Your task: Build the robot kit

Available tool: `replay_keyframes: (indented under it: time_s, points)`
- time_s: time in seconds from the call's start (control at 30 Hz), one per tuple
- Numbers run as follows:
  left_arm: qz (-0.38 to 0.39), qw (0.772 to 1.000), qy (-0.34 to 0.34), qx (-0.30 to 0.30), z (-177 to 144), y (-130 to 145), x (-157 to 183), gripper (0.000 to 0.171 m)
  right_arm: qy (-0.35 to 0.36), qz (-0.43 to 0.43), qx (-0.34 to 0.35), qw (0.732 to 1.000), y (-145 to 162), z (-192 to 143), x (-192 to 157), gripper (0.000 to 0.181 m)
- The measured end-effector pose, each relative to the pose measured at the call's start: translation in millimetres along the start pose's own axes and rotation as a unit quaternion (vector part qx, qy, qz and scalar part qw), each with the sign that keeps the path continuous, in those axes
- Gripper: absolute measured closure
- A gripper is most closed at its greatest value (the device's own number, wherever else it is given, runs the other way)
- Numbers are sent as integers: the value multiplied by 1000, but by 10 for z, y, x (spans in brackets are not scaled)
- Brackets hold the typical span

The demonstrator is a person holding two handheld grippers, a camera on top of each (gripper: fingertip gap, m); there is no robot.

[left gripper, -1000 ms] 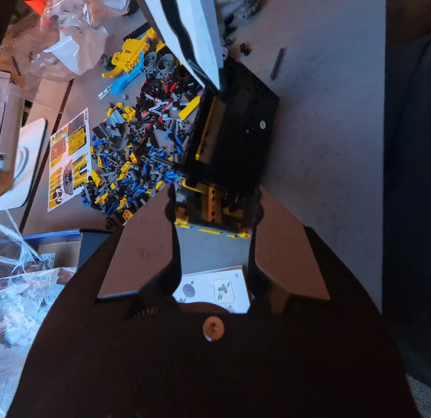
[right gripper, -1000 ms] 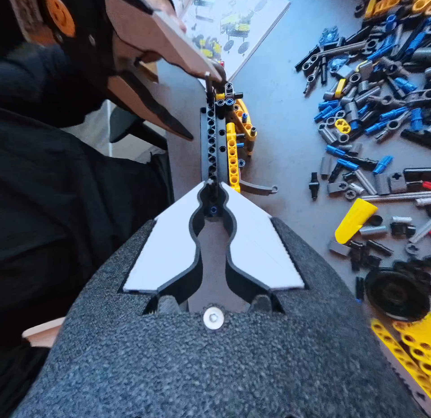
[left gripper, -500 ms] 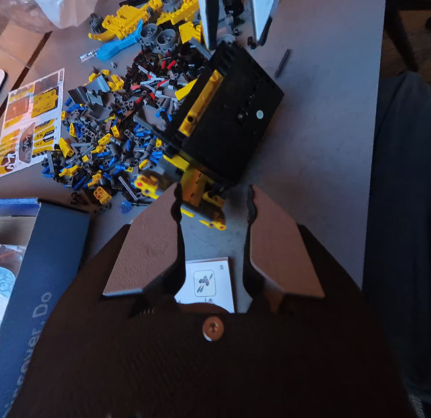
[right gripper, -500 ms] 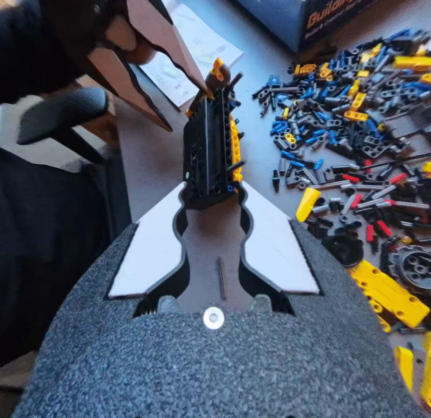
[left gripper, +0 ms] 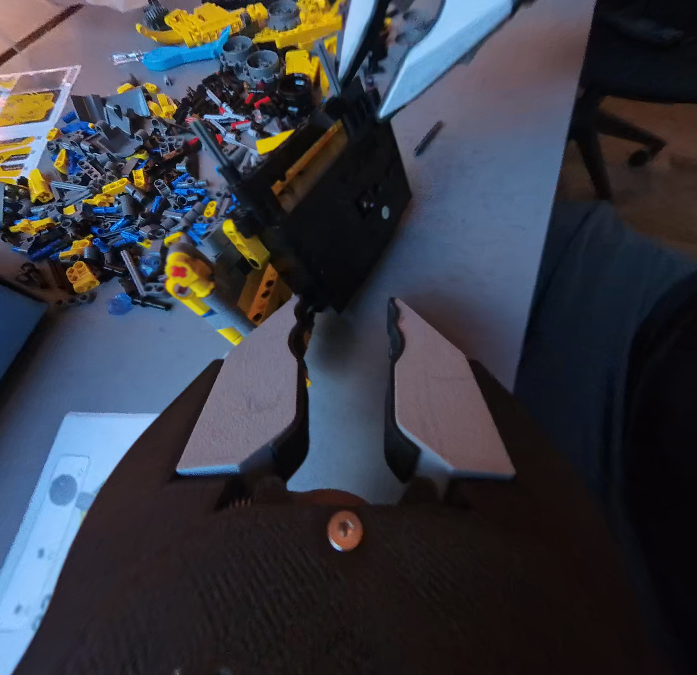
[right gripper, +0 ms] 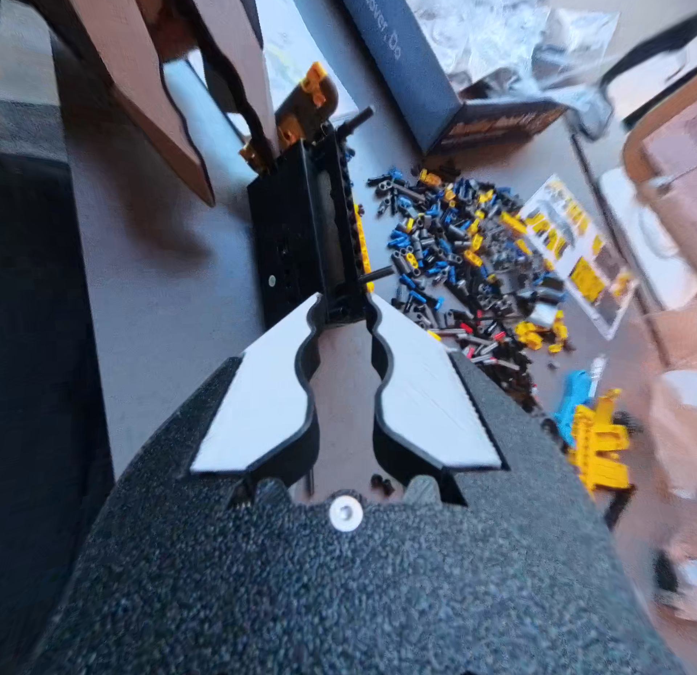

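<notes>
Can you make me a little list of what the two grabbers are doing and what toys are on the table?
right gripper: shut on the black and yellow brick model, holding its near end
left gripper: open, one of its fingers touching the model's other end
loose pieces: a heap of blue, yellow, grey and black bits beside the model
blue tool: lies past the heap
blue box: on the grey table

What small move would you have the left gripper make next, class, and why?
Probably ease the left gripper forward and close. It is open, with one fingertip at the near end of the black and yellow brick assembly, while the right gripper clamps the far end.
</notes>
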State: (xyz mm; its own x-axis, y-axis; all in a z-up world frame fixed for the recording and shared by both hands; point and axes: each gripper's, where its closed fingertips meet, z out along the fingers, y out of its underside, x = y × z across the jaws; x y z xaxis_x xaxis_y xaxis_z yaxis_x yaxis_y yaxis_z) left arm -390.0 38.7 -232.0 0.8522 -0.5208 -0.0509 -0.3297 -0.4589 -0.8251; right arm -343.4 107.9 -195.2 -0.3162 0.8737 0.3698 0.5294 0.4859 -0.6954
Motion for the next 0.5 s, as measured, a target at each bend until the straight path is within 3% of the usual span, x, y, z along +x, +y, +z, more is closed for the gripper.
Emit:
replay_keyframes:
  time_s: [0.07, 0.2, 0.27, 0.37, 0.5]
  points:
    - [-23, 999, -23, 29, -123, -54, 17, 128, 30, -68, 8, 997, -57, -45, -129, 162]
    - [-88, 982, -107, 130, -403, -239, -81, 134, 49, -160, 7, 986, -118, -106, -385, 169]
    - [-114, 969, -132, 173, -487, -285, -77, 121, 46, -180, 9, 983, -137, -91, -466, 168]
    - [-112, 970, -51, 212, -461, -350, 496, 124, 48, -137, 14, 989, -148, -94, -456, 167]
    - [-58, 983, 18, 174, -350, -176, 1115, 124, 52, -24, 60, 997, -225, -184, -337, 158]
